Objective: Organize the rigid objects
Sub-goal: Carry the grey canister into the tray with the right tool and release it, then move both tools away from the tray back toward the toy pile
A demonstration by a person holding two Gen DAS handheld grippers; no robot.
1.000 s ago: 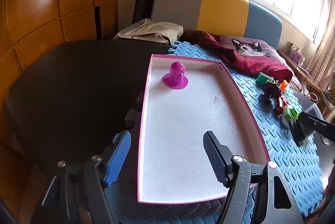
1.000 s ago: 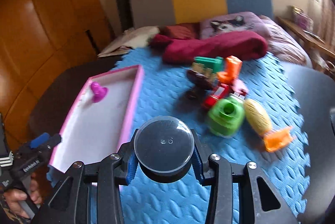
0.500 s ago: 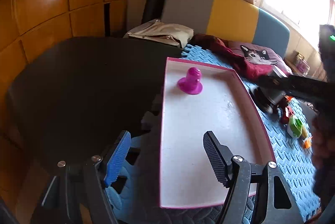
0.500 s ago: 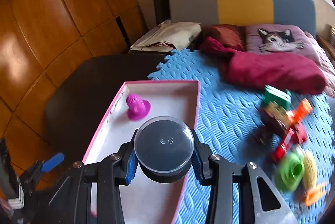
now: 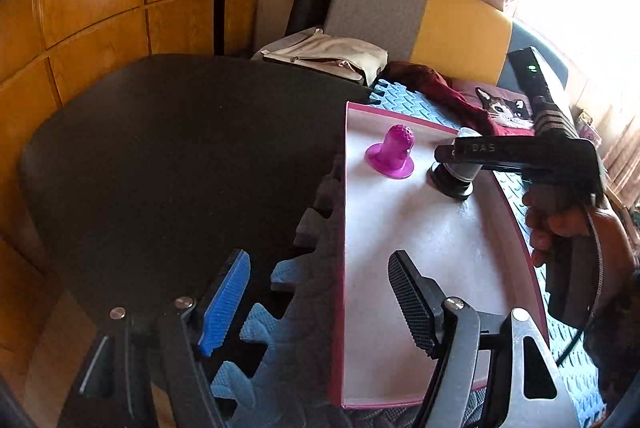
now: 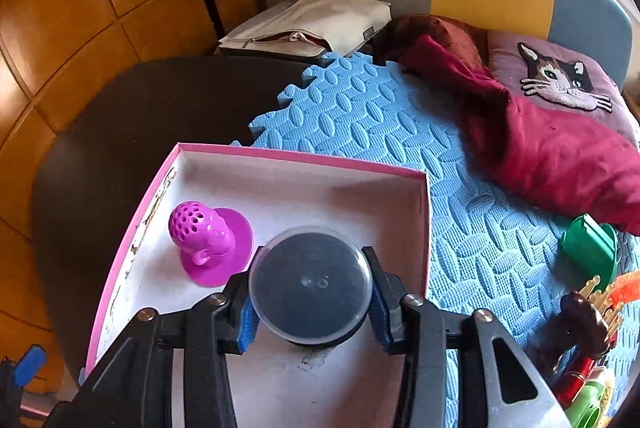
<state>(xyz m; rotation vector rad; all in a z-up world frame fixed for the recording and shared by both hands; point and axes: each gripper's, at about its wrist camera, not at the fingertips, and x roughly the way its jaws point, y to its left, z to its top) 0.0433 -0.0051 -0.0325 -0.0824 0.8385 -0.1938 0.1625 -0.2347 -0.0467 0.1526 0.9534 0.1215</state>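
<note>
Only one bit of lettering reads out here: on the side of the right gripper (image 5: 460, 149), seen from the left wrist view, raised letters spell "DAS" along the dark finger bar, with a character or two before them too faint to make out. On the clear lid of the round jar (image 6: 310, 286) clamped in that gripper, the right wrist view shows small moulded marks near the centre, too tiny to read. Nothing else carries legible text.
</note>
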